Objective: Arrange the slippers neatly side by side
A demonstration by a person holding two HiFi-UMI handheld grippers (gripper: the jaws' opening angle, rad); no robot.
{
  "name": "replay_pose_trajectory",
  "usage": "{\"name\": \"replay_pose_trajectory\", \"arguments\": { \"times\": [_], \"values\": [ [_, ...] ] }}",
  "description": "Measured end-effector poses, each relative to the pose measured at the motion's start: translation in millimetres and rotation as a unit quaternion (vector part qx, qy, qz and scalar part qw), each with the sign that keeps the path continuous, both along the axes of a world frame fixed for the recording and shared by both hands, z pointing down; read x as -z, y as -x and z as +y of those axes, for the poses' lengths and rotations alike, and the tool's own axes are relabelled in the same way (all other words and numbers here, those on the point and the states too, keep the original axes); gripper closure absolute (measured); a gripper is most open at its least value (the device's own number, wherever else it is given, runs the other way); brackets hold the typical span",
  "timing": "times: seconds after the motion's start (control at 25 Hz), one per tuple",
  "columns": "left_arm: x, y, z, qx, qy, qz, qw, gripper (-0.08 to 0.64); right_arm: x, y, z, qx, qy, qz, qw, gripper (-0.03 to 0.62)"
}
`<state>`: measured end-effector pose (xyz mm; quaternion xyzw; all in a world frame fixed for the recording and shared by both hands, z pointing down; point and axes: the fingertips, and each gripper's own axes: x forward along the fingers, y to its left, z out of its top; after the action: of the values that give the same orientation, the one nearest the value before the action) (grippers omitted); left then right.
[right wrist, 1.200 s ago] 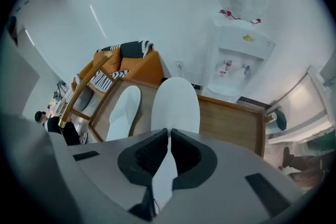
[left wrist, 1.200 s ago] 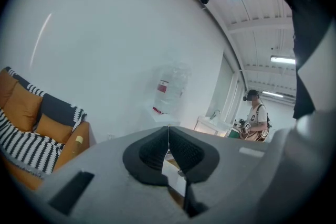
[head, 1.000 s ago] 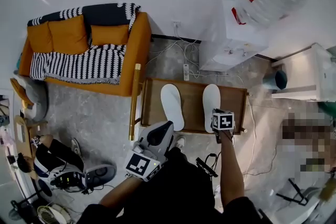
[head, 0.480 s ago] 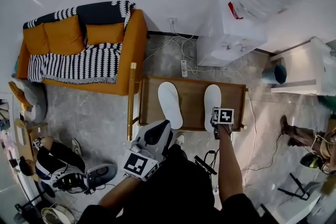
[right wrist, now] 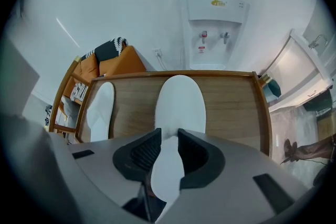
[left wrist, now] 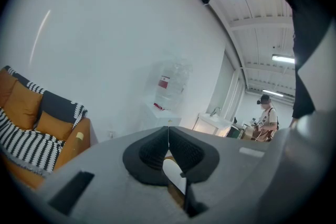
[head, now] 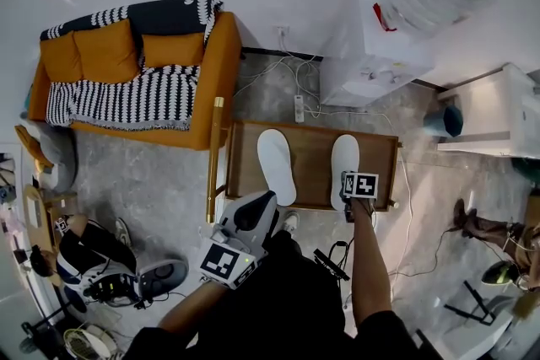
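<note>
A grey stone floor runs up to a white wall, with an orange sofa (head: pixel 135 72) under a striped throw on the left and a low wooden worktop (head: pixel 310 160) in the middle. The left tool (left wrist: pixel 168 139) is held back by the person's body, short of the worktop's near edge, with its jaws together and nothing between them. The left slipper (head: pixel 276 166) lies toward the worktop's left edge, its toe leaning slightly left as it points at the far edge. Bare wood separates it from the right slipper (head: pixel 344 164), which lies straighter, nearer the right edge, with its heel at the near edge. The right tool (right wrist: pixel 168 139) points steeply down over that heel. Its jaws have just been opening and now stand partly apart, with the heel between them, and the pads do not appear to press on it. A water dispenser (head: pixel 371 55) stands at the wall beyond the far right corner. Judged from this, the right slipper has been set down and let go. The pair points roughly the same way but lies well apart, so closing the gap and squaring the left slipper seems to be what is left
</note>
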<state>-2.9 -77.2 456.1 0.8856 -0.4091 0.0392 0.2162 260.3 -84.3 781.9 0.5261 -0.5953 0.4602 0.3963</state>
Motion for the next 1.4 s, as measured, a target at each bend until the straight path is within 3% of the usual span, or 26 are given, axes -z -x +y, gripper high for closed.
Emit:
{"name": "replay_pose_trajectory", "arguments": {
  "times": [0.36, 0.52, 0.72, 0.92, 1.2, 1.4],
  "values": [
    [4, -2, 6, -0.001, -0.006, 0.004, 1.0, 0.543, 27, 0, 1, -0.007, -0.04, -0.004, 0.999, 0.465],
    [7, 1, 9, 0.004, -0.011, 0.005, 0.9999, 0.543, 67, 11, -8, 0.012, -0.12, 0.008, 0.993, 0.465],
    [9, 2, 13, 0.01, -0.015, 0.007, 0.9998, 0.543, 135, 47, -19, 0.078, -0.276, 0.047, 0.957, 0.56],
    [11, 7, 17, 0.021, -0.016, 0.006, 0.9996, 0.543, 175, 85, -14, 0.082, -0.359, 0.005, 0.93, 0.575],
    [7, 19, 17, 0.038, -0.012, 0.006, 0.9992, 0.543, 204, 164, 3, 0.188, -0.417, -0.033, 0.889, 0.58],
    [4, 27, 13, 0.05, -0.009, 0.006, 0.9987, 0.543, 199, 198, 9, 0.239, -0.412, -0.048, 0.878, 0.58]
  ]
}}
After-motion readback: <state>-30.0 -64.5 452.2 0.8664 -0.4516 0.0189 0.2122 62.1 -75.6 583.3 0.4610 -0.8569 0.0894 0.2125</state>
